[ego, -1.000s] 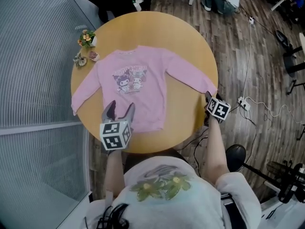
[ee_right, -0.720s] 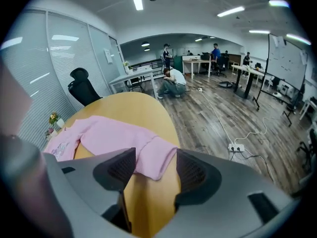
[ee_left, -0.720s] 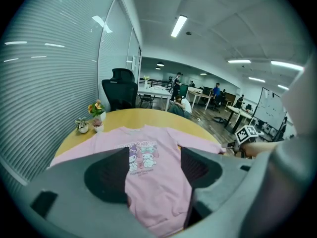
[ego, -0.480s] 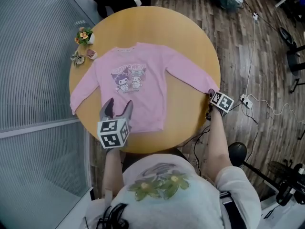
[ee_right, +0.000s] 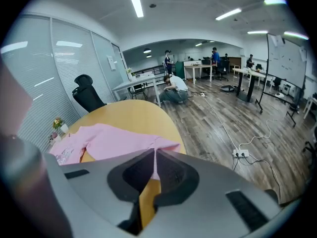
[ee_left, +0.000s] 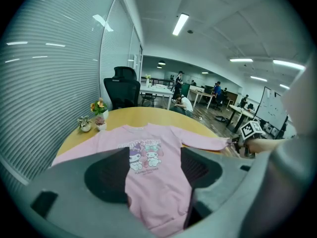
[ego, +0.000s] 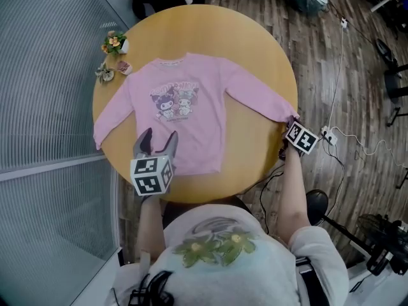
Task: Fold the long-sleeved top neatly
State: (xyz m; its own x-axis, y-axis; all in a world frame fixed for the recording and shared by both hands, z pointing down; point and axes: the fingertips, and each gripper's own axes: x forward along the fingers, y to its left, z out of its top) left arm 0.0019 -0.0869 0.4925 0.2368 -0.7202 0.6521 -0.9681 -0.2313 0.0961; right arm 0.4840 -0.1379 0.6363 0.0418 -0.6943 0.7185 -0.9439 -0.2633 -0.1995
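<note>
Head view: a round wooden tabletop (ego: 255, 37) carries the pink long-sleeved fabric top (ego: 191, 126), spread flat. Left gripper view: the left tongs (ee_left: 154, 165) hang released over its hem. Right gripper view: the right tongs (ee_right: 152, 158), which have just been closing, are clenched on its sleeve cuff (ee_right: 161, 145).

This is a big office. Far ahead of the right gripper (ee_right: 154, 152) stand rows of white desks (ee_right: 204, 67) with people (ee_right: 214, 54) at them. A black office chair (ee_right: 88, 95) sits ahead to its left by a glass wall with blinds (ee_right: 39, 78). A whiteboard (ee_right: 286, 58) stands to its right, and long lights (ee_right: 136, 4) run overhead.
</note>
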